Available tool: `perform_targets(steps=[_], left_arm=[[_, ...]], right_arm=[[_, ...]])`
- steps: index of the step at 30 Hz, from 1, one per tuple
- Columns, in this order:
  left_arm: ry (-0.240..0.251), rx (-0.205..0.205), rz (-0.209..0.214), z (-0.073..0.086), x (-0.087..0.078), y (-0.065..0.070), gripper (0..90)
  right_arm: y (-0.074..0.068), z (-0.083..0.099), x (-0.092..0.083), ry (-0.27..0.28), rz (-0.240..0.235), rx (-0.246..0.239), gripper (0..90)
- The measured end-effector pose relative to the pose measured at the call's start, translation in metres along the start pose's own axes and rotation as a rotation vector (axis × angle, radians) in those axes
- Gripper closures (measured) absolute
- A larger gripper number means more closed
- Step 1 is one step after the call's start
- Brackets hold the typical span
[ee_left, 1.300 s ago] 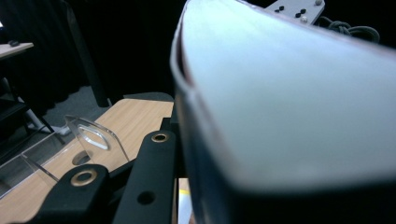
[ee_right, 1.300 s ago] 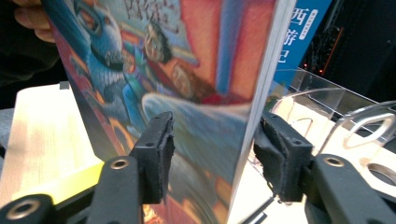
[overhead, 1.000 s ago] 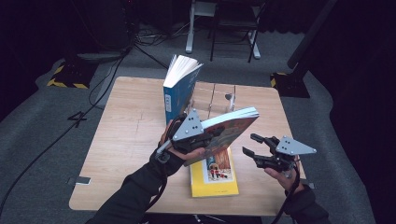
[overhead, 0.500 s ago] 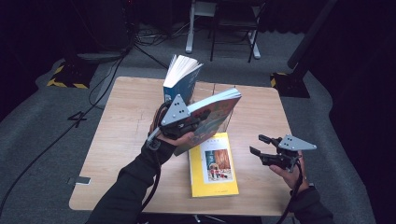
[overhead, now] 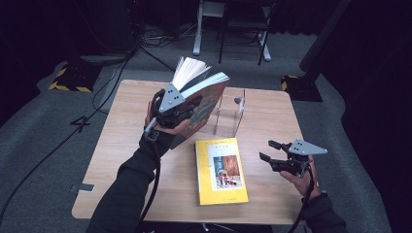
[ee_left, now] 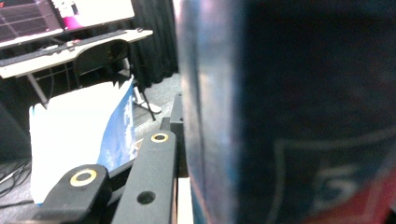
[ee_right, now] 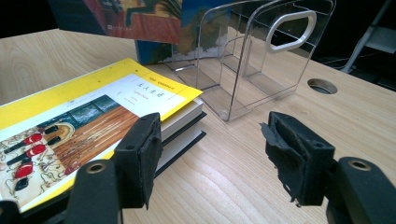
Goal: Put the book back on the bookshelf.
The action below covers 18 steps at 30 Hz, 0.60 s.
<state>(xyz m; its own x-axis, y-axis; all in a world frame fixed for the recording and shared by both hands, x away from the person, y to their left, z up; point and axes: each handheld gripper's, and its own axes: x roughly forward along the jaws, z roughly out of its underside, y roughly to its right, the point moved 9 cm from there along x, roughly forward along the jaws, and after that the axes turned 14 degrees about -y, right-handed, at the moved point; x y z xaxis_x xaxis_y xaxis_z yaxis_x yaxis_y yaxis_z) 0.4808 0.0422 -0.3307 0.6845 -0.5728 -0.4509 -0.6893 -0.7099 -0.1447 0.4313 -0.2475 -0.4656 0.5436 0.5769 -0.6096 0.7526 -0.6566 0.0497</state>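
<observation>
— Book (overhead: 206, 99) first: where do we have it?
— Clamped in our left tool (overhead: 175, 104), lifted over the tabletop (overhead: 121, 145), tilted, just left of the clear rack (overhead: 231, 109).
— And the yellow book (overhead: 221, 170)?
— Flat, long axis toward us, left of our right tool (overhead: 272, 151), whose jaws stand apart, empty. That hand's nearer.

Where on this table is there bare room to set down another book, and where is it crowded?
Free: the table left of the yellow book, and the strip between that book and the right gripper. Crowded: the middle back, where the clear rack stands, a book upright in it, and the left gripper holds a blue book beside it.
</observation>
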Motion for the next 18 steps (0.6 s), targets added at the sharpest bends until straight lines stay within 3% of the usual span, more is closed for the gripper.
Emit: perform_targets(steps=[7, 18], left_arm=[[-0.029, -0.042, -0.031, 0.001, 0.022, -0.01, 73.2], [-0.056, -0.09, -0.092, -0.002, 0.06, -0.014, 73.1]], right_arm=[[-0.001, 0.003, 0.004, -0.02, -0.002, -0.007, 36.9], [-0.001, 0.005, 0.006, -0.029, 0.001, -0.014, 36.9]])
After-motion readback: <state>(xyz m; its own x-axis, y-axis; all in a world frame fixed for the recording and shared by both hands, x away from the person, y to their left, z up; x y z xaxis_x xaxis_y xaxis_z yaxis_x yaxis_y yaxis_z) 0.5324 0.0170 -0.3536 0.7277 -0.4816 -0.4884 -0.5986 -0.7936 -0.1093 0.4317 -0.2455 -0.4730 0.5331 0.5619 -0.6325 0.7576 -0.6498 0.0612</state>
